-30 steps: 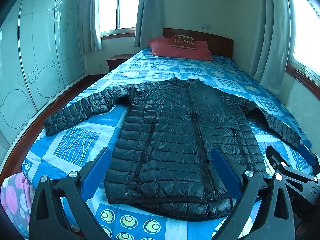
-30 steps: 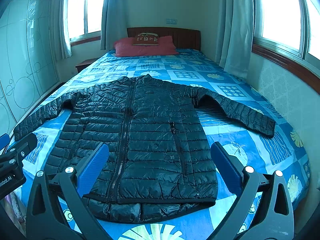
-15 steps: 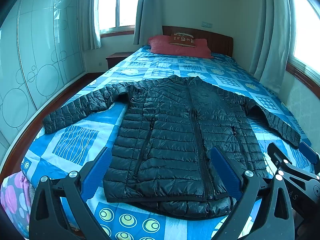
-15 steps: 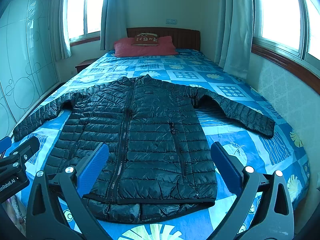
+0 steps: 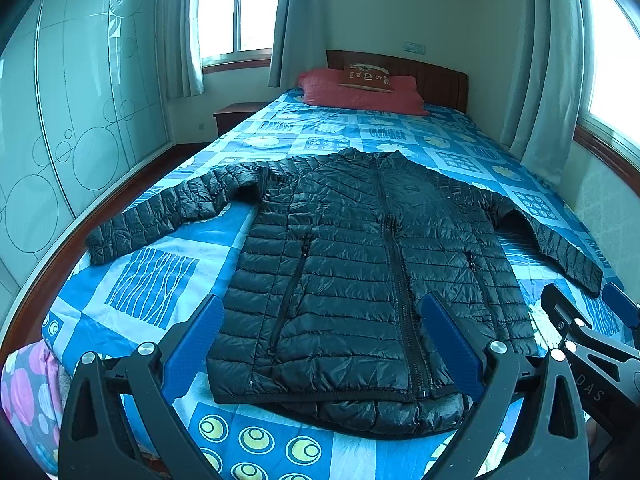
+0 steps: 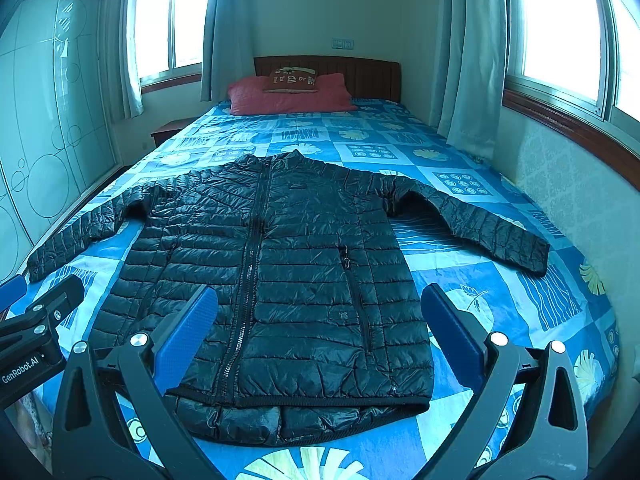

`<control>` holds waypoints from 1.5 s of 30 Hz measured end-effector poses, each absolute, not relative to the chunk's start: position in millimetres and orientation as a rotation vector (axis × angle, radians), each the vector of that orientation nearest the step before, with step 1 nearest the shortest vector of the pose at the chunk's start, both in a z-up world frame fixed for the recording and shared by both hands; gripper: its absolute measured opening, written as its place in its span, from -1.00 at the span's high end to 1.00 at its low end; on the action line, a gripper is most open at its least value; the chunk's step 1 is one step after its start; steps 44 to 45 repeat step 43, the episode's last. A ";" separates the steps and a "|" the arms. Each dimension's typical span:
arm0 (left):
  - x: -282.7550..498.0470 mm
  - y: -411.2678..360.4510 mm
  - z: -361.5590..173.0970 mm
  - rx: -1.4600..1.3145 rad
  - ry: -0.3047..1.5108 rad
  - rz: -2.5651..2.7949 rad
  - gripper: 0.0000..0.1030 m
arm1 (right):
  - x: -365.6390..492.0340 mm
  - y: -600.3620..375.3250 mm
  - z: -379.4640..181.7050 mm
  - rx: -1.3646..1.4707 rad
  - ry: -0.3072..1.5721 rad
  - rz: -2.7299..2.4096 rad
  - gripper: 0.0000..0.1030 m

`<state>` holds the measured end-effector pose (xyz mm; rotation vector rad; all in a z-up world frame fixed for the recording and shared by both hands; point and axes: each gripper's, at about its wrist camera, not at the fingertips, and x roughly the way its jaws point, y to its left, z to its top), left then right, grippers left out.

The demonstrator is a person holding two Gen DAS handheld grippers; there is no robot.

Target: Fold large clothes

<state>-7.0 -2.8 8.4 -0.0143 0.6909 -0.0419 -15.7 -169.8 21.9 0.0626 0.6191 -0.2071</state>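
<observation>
Bed (image 6: pixel 460 280) with blue patterned cover; red pillow (image 6: pixel 292 98) at wooden headboard (image 6: pixel 360 72), small brown cushion (image 6: pixel 294 79) on it. Nightstand (image 5: pixel 236 114) beside the bed. Curtains (image 6: pixel 472 60); glass-fronted wardrobe (image 5: pixel 80 120).

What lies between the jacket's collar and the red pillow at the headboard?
Only bare patterned bedspread lies between the black jacket collar and the red pillow, clearest in the right wrist view.

Black quilted jacket (image 5: pixel 360 264); blue patterned bedspread (image 5: pixel 152 280); red pillow (image 5: pixel 360 94).
</observation>
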 end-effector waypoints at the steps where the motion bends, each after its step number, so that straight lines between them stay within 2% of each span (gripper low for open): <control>1: -7.1 -2.9 8.6 -0.014 0.690 -0.042 -0.91 | -15.6 -169.7 22.0 0.063 0.619 -0.207 -0.96; 45: -12.9 -13.0 11.0 0.064 0.643 -0.051 -0.91 | -17.2 -171.3 19.3 0.064 0.628 -0.199 -0.96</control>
